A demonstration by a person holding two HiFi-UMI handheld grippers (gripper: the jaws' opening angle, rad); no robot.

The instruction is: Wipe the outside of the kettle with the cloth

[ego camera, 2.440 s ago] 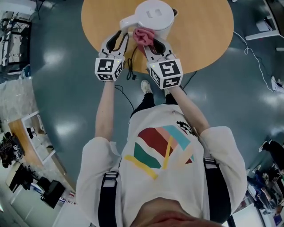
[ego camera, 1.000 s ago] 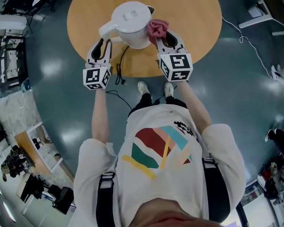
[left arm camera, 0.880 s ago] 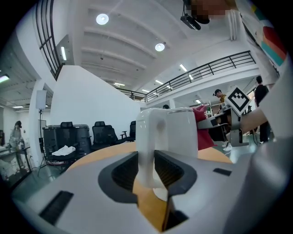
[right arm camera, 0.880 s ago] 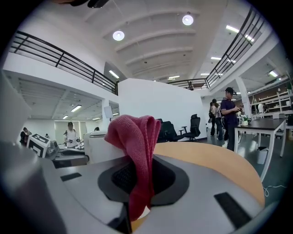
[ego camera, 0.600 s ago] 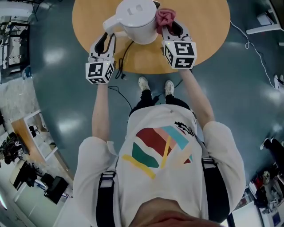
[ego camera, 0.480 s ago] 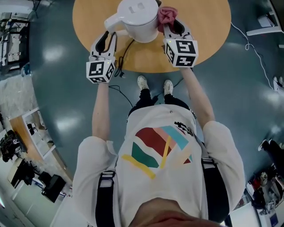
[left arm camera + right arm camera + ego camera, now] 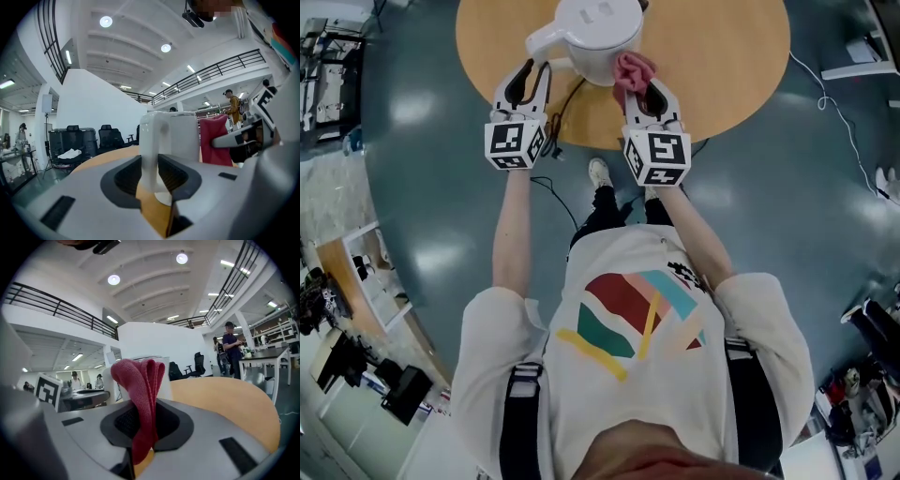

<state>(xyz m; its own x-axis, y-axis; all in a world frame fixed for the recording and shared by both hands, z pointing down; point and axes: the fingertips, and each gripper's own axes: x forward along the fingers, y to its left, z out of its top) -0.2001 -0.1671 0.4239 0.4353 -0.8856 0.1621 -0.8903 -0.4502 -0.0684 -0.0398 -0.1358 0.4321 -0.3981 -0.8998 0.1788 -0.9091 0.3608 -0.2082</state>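
My left claw (image 7: 536, 70) clamped the handle (image 7: 151, 140), steadying the kettle (image 7: 600, 28) on the counter (image 7: 722, 56): stiff, smooth, likely slippery. My right claw (image 7: 642, 89) pinched the cloth (image 7: 631, 70), soft and limp, at the kettle's side.

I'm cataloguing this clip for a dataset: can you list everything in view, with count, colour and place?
kettle: one, white, on the table, handle toward the left gripper
cloth: one, pink-red, bunched at the kettle's near right side
table: one, round, light wood
black cable: one, from the kettle's base to the table's near edge
white cable: one, on the floor right of the table
floor: grey-blue, glossy
T-shirt: one, white with a coloured print, on the person
left gripper: one, grey, closed on the kettle's handle
right gripper: one, grey, closed on the cloth
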